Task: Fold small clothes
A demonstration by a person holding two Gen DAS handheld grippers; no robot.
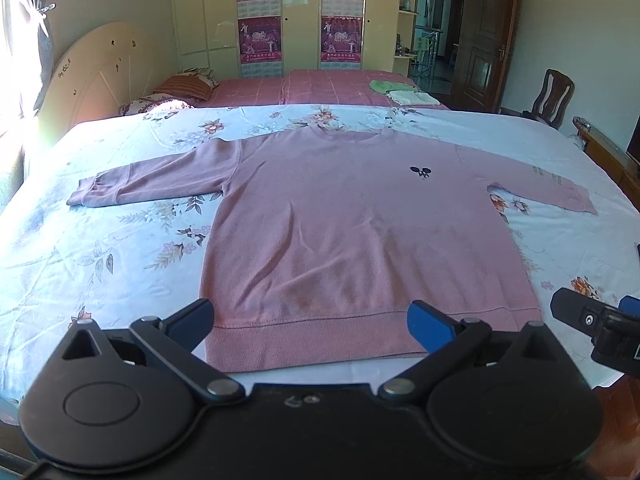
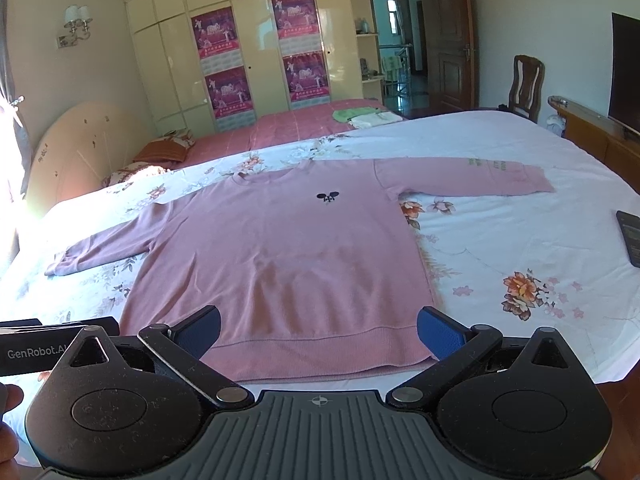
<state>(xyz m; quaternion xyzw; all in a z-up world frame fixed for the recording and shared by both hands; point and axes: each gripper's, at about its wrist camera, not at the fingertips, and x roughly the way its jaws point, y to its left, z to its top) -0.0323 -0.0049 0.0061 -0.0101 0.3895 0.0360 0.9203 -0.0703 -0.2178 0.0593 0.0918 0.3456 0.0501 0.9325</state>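
Note:
A pink long-sleeved sweatshirt (image 1: 352, 232) (image 2: 288, 256) lies flat and face up on the floral bedsheet (image 1: 100, 240), both sleeves spread out, with a small dark emblem on the chest. My left gripper (image 1: 312, 324) is open, hovering just short of the ribbed hem with nothing between its blue pads. My right gripper (image 2: 320, 334) is open too, over the hem's right part, empty. In the left wrist view the right gripper shows at the right edge (image 1: 592, 324); the left gripper's body (image 2: 44, 344) shows at the left edge of the right wrist view.
A dark remote control (image 2: 630, 236) lies on the sheet to the right. A second bed with a pink cover (image 1: 320, 88) holds folded green and white cloths (image 1: 400, 92). A wooden chair (image 2: 526, 84) and low cabinet (image 2: 592, 132) stand at right; a headboard (image 1: 92, 76) stands at left.

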